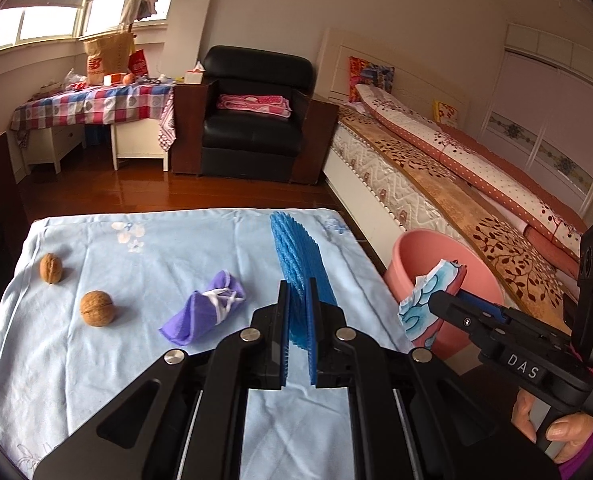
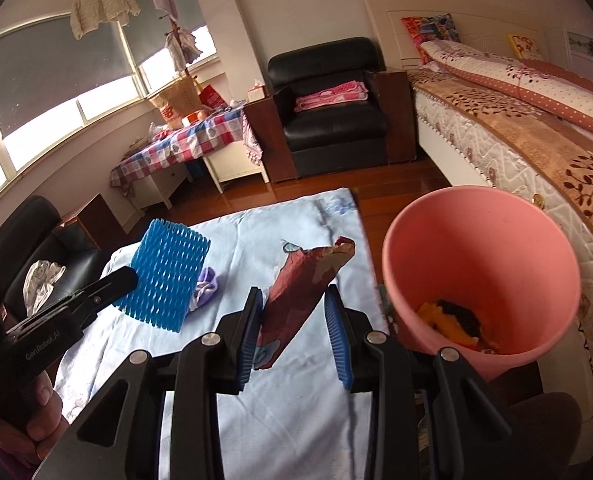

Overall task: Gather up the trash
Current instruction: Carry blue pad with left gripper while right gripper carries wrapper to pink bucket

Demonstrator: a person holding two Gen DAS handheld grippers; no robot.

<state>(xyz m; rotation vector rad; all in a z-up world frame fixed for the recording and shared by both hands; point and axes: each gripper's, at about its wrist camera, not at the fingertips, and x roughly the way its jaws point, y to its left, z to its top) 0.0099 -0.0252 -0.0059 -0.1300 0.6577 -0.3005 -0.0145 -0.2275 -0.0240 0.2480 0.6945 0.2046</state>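
At two o'clock from the right gripper (image 2: pixel 294 334) sits the pink bin (image 2: pixel 492 216), mouth tilted toward it, and the wrapper (image 2: pixel 296 292) clamped in those half-spread jaws runs long toward twelve. The left gripper (image 1: pixel 299 334), pinched nearly flat on the blue foam net (image 1: pixel 296 256), has the bin (image 1: pixel 410 252) out at two, beyond the table edge, so the right is nearer and likely drops first.

Right gripper (image 2: pixel 294 320) holds a crumpled wrapper (image 2: pixel 296 292) beside the pink bin (image 2: pixel 488 216).
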